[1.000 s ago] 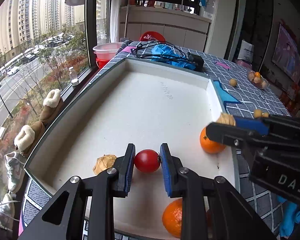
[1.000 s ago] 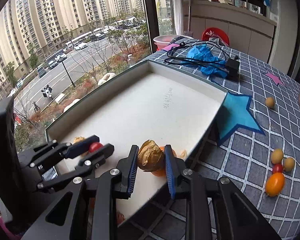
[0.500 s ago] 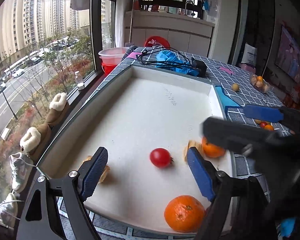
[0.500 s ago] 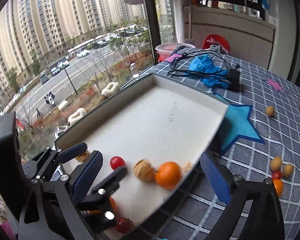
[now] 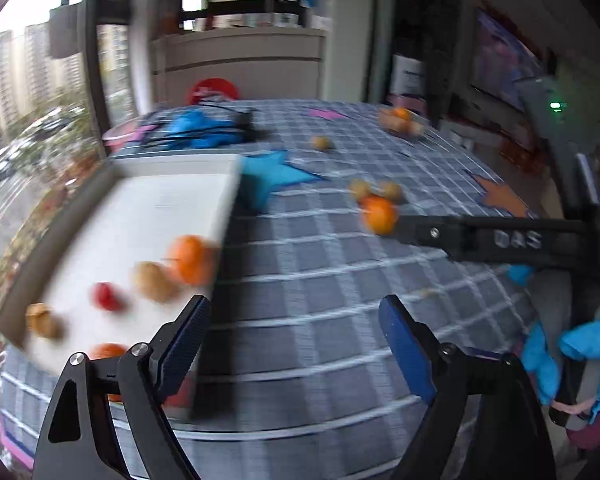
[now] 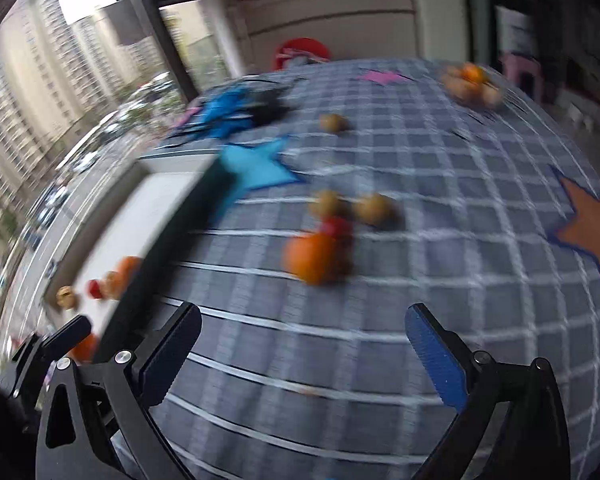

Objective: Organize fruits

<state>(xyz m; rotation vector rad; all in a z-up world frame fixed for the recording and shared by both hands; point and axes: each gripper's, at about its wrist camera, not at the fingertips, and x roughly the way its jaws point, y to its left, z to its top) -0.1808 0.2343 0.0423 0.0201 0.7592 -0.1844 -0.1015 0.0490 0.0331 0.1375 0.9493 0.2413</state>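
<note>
Both views are blurred by motion. The white tray lies at the left and holds an orange, a walnut, a red tomato, another walnut and a second orange. My left gripper is open and empty over the checked cloth, right of the tray. My right gripper is open and empty, facing loose fruit on the cloth: an orange, a red tomato and two brown fruits.
A blue star and an orange star lie on the checked cloth. A lone brown fruit and a dish of fruit sit farther back. Blue cloth and black cables lie behind the tray. The window is left.
Both grippers let go of their fruit, opened wide and swung right, away from the tray and over the checked cloth. The tomato and walnut now lie in the tray.
</note>
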